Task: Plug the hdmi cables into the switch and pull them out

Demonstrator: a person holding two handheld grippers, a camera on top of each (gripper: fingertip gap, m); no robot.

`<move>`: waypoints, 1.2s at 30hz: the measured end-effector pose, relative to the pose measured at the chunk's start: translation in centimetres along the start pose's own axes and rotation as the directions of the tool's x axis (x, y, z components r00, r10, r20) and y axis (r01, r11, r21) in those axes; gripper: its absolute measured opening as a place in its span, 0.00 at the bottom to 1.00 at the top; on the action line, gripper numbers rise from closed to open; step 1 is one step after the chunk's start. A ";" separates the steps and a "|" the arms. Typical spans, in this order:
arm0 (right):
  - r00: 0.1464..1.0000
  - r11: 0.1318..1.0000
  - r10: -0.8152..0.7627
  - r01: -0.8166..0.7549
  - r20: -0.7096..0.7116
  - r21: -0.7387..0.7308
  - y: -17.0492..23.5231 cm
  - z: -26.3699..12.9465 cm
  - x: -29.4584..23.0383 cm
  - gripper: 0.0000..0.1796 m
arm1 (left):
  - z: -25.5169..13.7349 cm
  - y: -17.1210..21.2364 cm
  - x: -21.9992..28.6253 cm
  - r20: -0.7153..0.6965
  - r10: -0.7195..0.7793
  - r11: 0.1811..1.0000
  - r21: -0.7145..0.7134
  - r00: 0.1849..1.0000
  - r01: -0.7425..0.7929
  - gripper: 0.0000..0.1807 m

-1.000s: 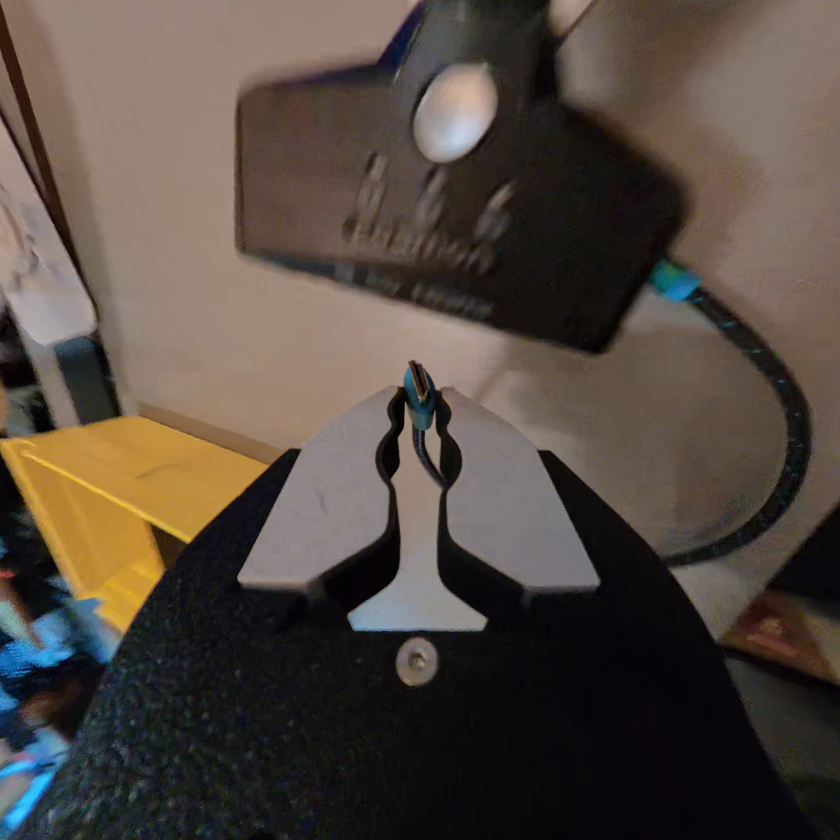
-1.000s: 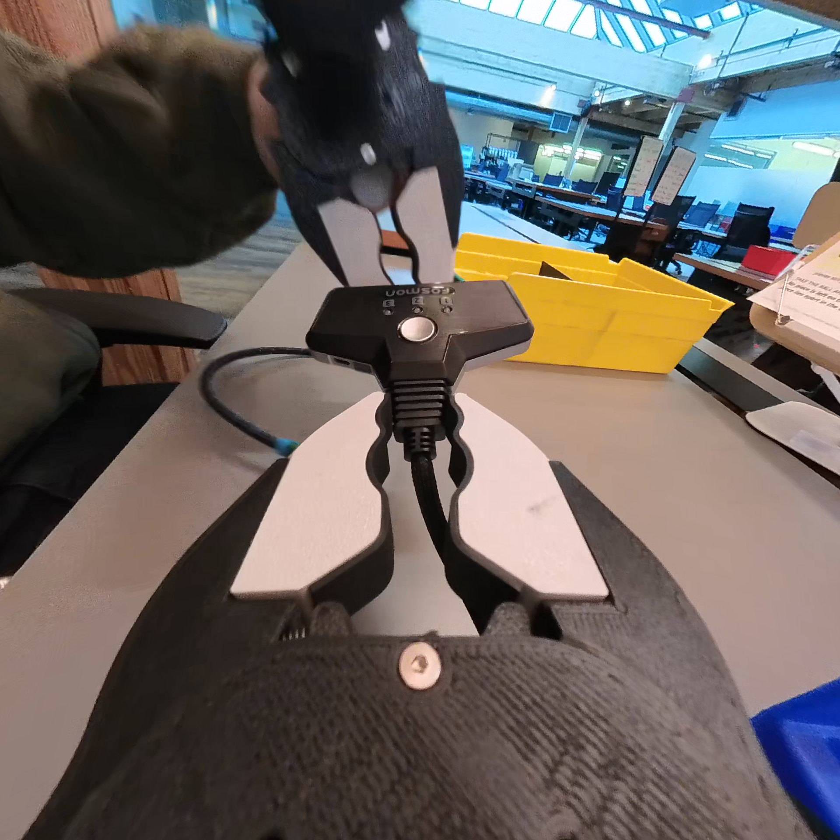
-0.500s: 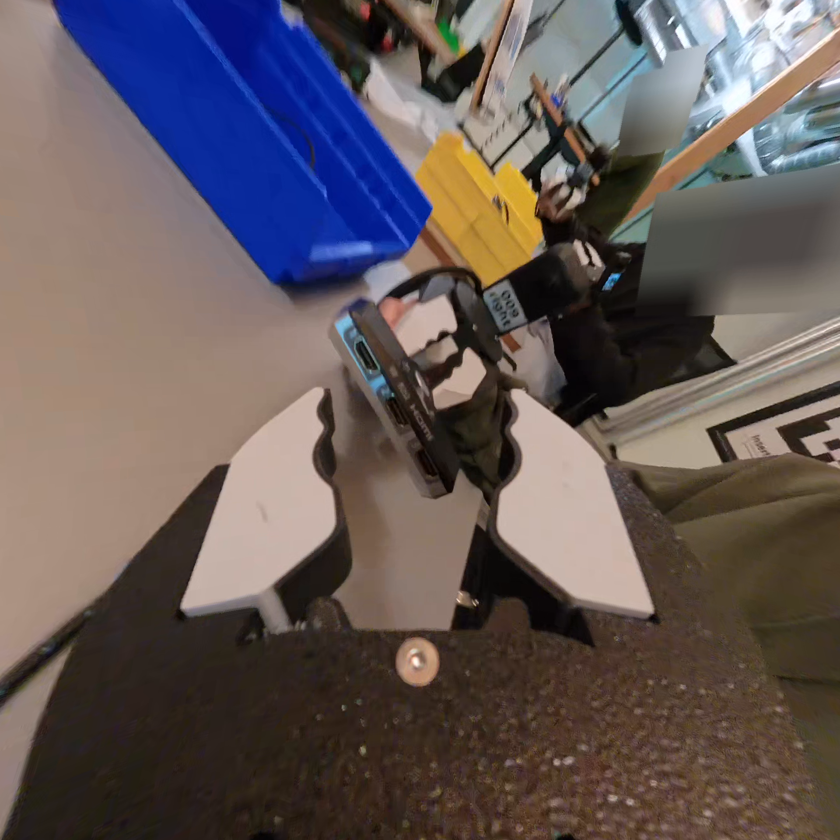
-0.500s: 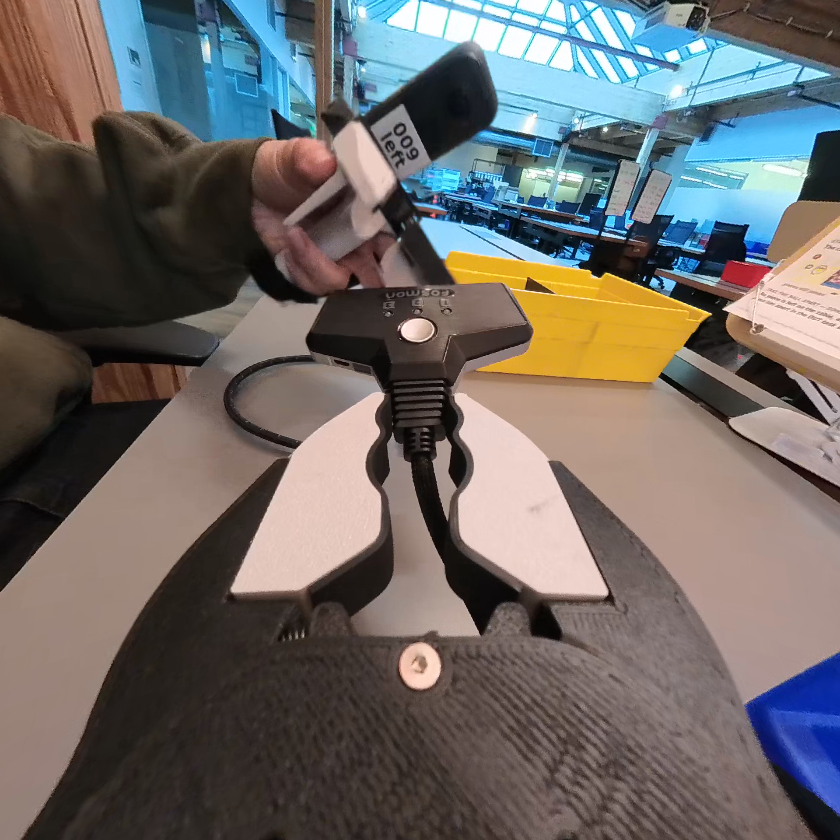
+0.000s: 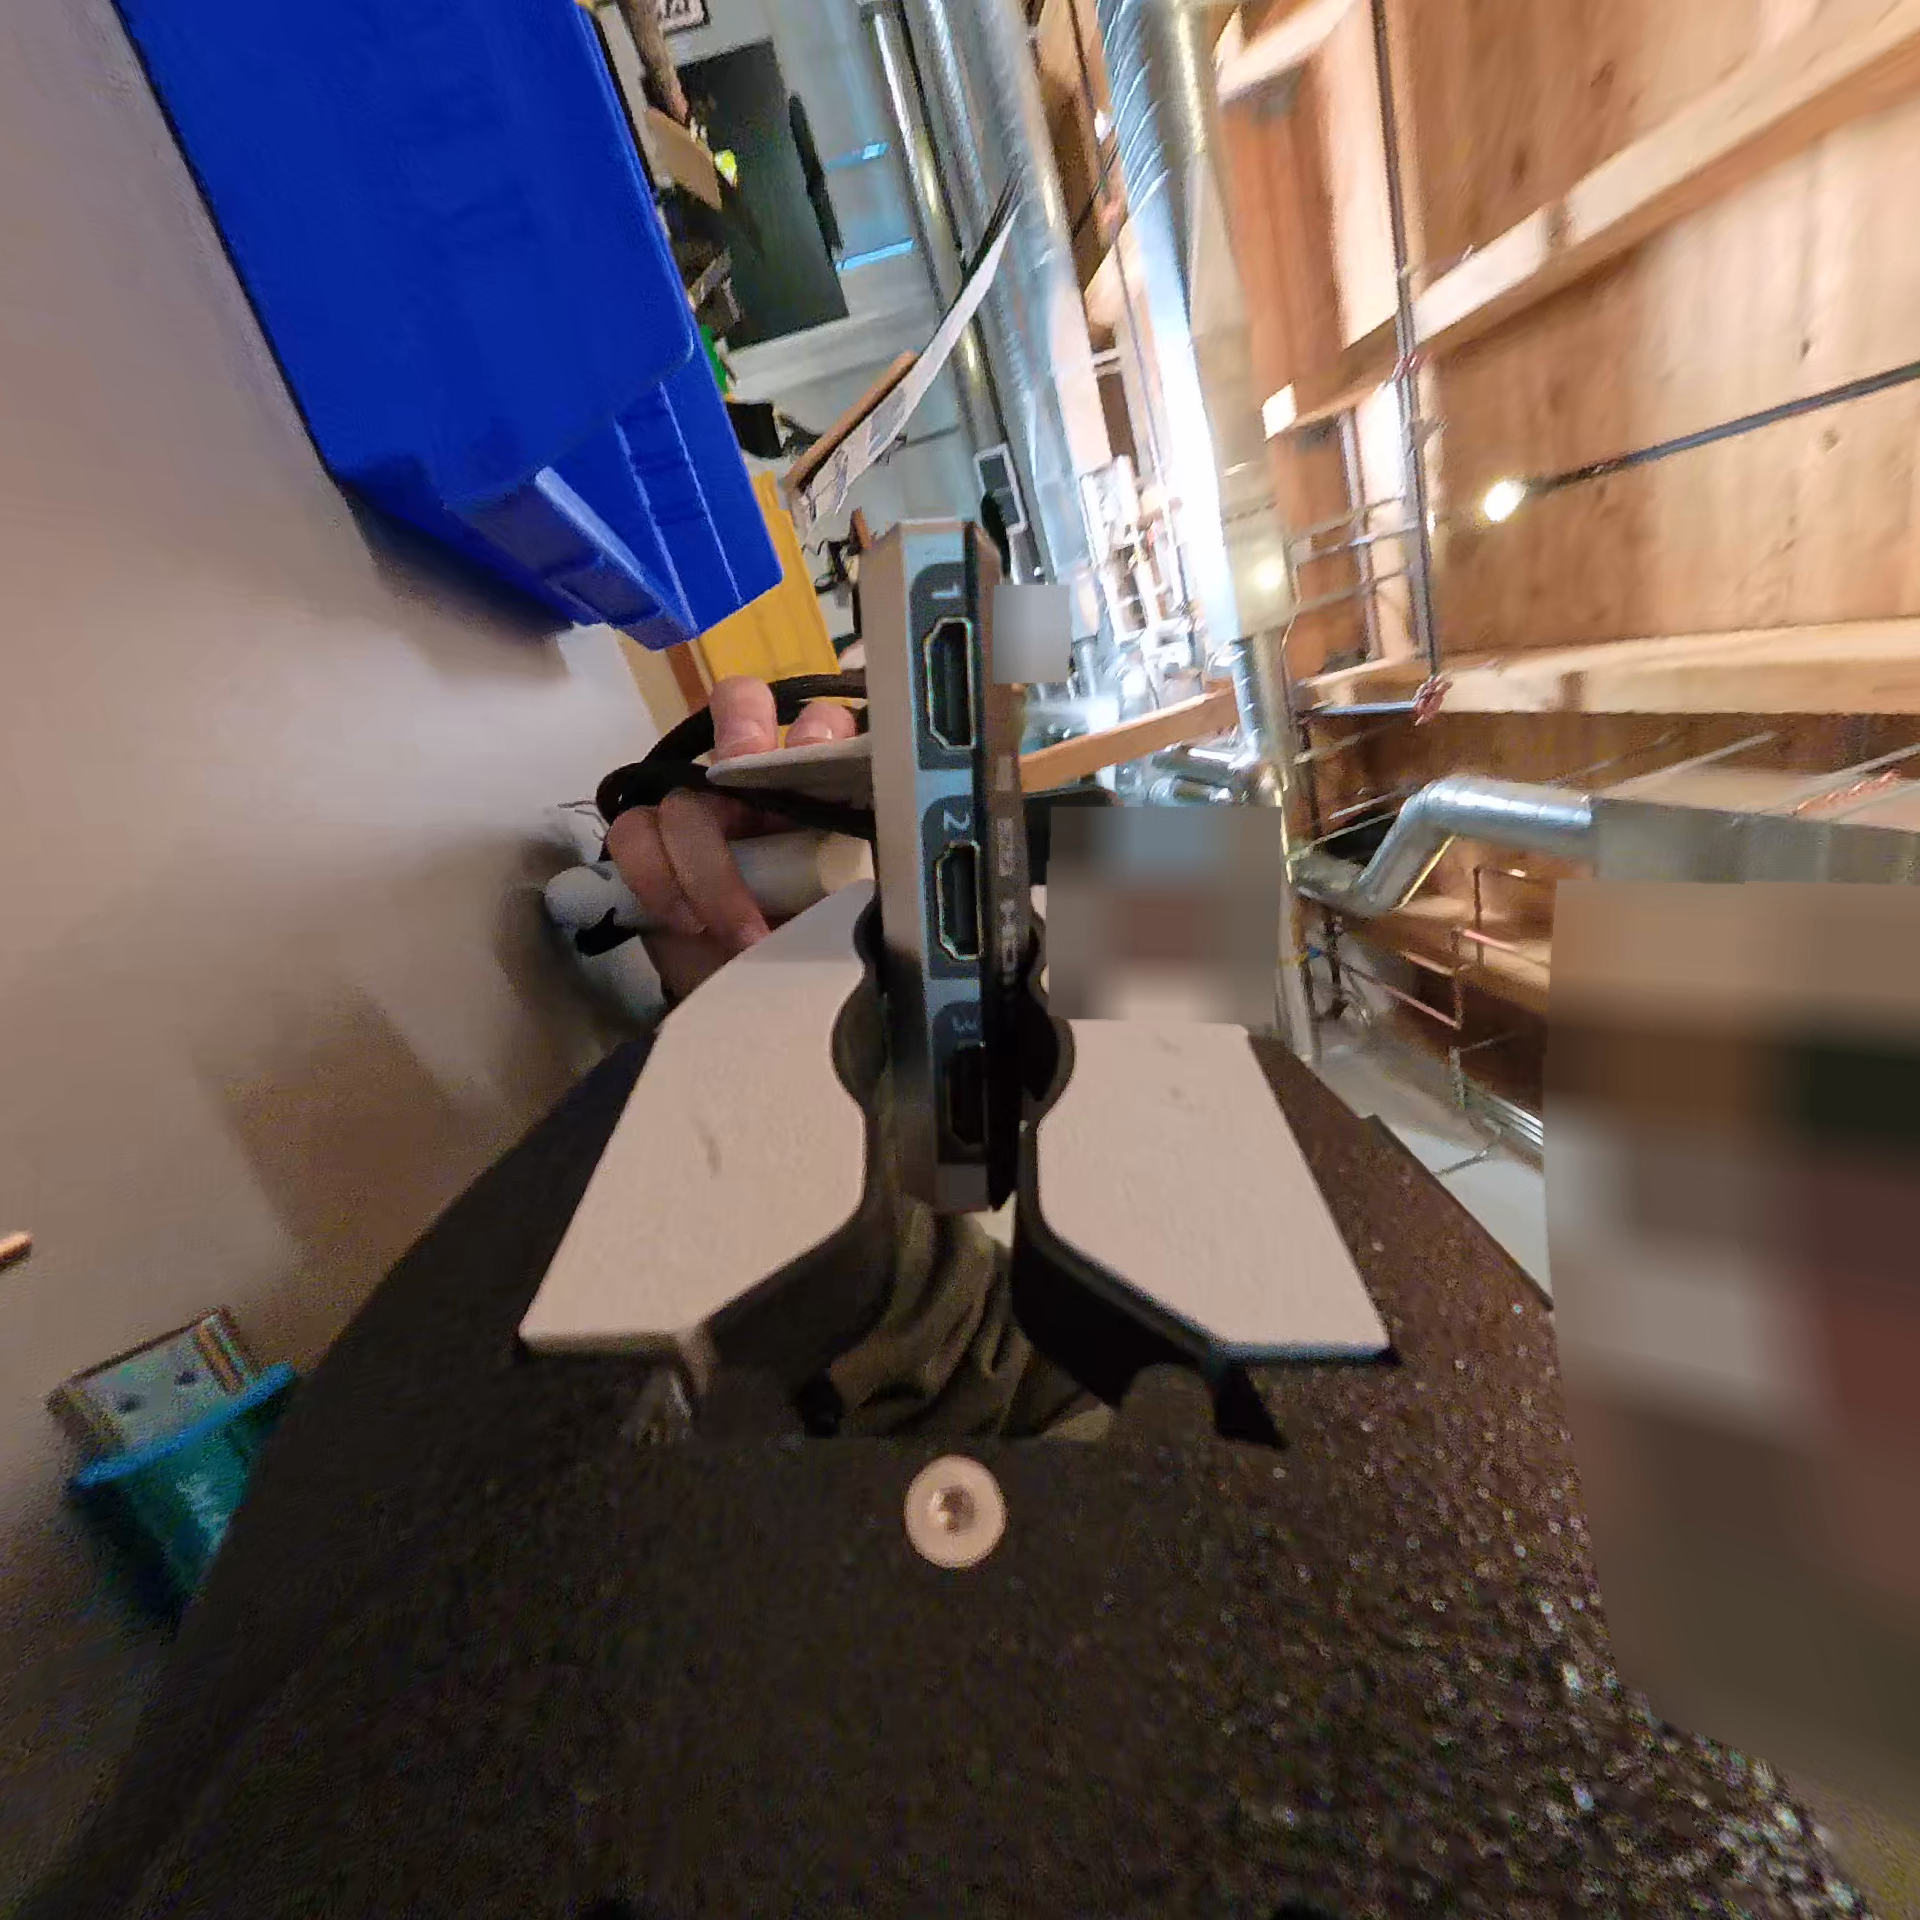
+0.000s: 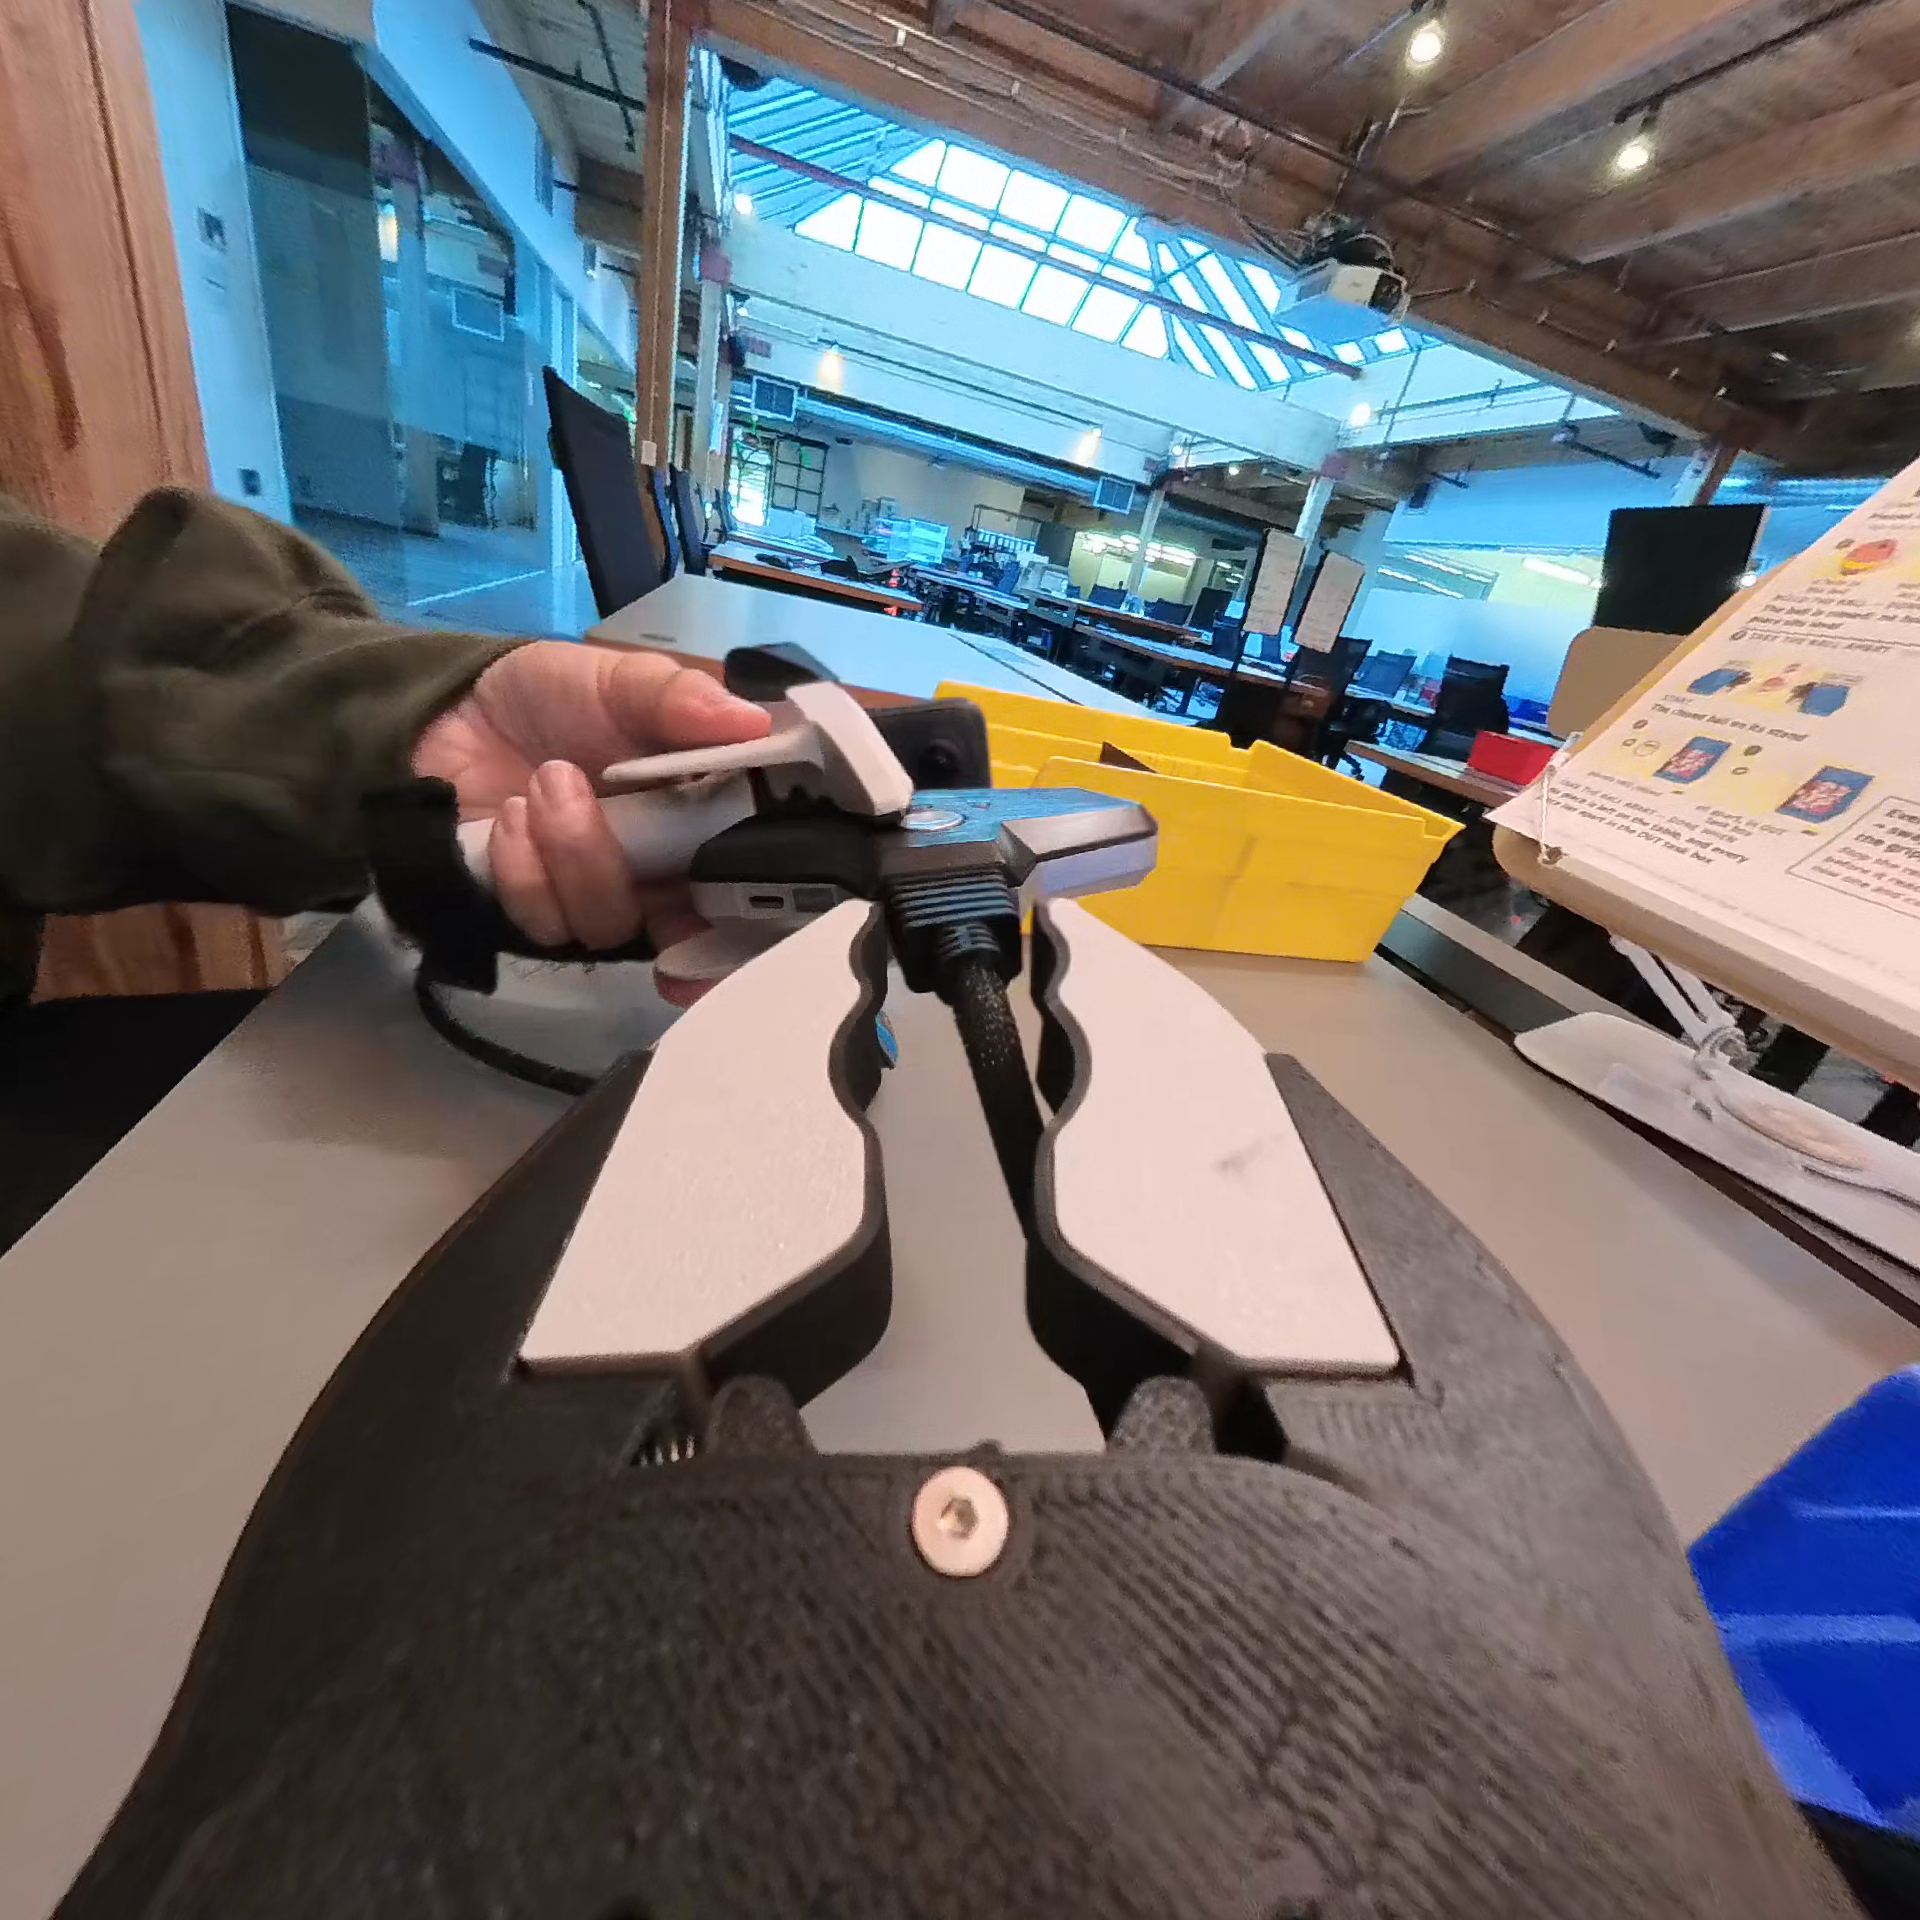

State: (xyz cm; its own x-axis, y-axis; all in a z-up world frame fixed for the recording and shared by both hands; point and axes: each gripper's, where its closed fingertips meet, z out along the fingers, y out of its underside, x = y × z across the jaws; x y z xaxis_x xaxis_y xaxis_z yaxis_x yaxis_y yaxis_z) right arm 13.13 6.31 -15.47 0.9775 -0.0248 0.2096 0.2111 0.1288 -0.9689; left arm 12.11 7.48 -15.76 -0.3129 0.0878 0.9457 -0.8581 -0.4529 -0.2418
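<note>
While the left gripper (image 5: 951, 997) clamps the switch (image 5: 940, 883), ports empty, the right gripper (image 6: 956, 925) grips its cord (image 6: 997, 1039); next, fetch the plug (image 5: 171, 1429) near the bench edge.

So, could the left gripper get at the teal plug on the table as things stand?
Probably not yet. The left gripper is closed on the switch, and the teal plug lies on the table beside its body, well back from its tips. It would have to let go and draw back first.
</note>
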 end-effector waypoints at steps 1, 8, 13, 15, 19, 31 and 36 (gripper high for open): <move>1.000 1.000 0.005 -0.005 -0.011 0.006 -0.1 -0.1 0.2 0.16 | 0.1 0.0 0.0 0.000 0.002 1.000 0.010 1.000 -0.002 0.12; 0.995 0.991 0.099 -0.099 0.010 0.093 -1.1 -0.4 0.3 0.11 | 0.7 0.1 -0.1 0.040 0.048 0.997 -0.058 0.998 -0.045 0.12; 0.992 0.988 0.123 -0.121 -0.009 0.095 -1.1 -0.6 0.6 0.19 | 0.4 -0.4 0.2 0.028 0.019 0.998 -0.054 0.999 -0.017 0.12; 0.992 0.988 0.125 -0.125 0.001 0.092 -1.1 -0.6 0.5 0.17 | 0.3 -0.3 0.1 0.033 0.005 0.998 -0.057 0.999 -0.003 0.12; 0.994 0.993 0.105 -0.105 0.015 0.061 -0.8 -0.3 0.1 0.13 | 0.4 -0.3 0.2 0.047 -0.025 0.998 -0.048 0.999 0.027 0.12; 0.997 0.996 0.076 -0.076 -0.001 0.040 -0.5 0.0 0.0 0.15 | 0.5 -0.6 0.8 0.064 -0.059 0.997 -0.037 0.996 0.061 0.12; 0.997 0.998 0.066 -0.066 -0.037 0.014 -0.2 0.4 0.4 0.12 | 0.2 -1.4 0.5 0.066 -0.070 0.997 0.021 0.995 0.069 0.12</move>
State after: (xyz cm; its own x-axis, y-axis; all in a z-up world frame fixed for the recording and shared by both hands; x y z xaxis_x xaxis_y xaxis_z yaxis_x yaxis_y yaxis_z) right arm 13.47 6.70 -15.17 0.9888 -0.0533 0.1397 0.1461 0.1444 -0.9787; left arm 13.24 7.99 -14.86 -0.2242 0.0607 0.9727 -0.8691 -0.4641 -0.1713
